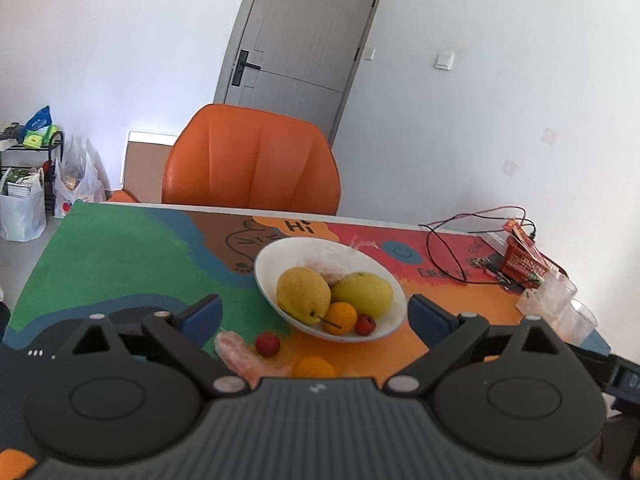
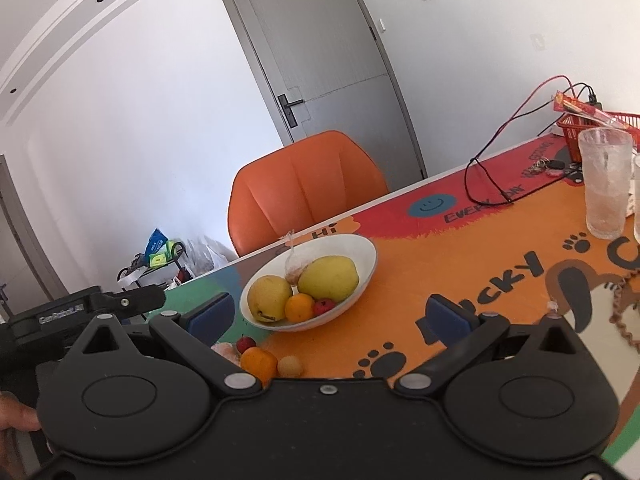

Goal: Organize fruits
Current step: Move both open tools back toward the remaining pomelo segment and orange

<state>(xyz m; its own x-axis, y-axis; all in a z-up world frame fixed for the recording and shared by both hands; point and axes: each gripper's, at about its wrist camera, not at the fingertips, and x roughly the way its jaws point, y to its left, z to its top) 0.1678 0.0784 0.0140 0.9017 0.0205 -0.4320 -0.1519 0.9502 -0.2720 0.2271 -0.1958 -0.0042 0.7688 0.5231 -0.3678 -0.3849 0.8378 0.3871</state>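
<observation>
Both the left gripper [image 1: 314,312] and right gripper [image 2: 330,314] stand wide and hold nothing. On the worktop [image 1: 120,256], the white bowl [image 1: 280,248] holds a pear [image 1: 302,294], mango [image 1: 364,294], orange [image 1: 342,316] and a small red fruit [image 1: 366,324]; another orange [image 2: 258,362] and red fruit [image 2: 245,344] lie just beside it.

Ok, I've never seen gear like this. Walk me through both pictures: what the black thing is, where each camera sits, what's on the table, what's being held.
Each picture comes from a camera mounted on a hand-held two-finger gripper, looking forward along its fingers. The black shape at the bottom is the gripper itself, with blue pads at the tips. One view is from the left gripper, the other from the right gripper. Both stand open and hold nothing.

On the colourful table sits a white bowl holding a pear, a mango, a small orange and a small red fruit. More fruit lies loose in front of the bowl: another red fruit and another orange. A clear cup stands to the right.
</observation>
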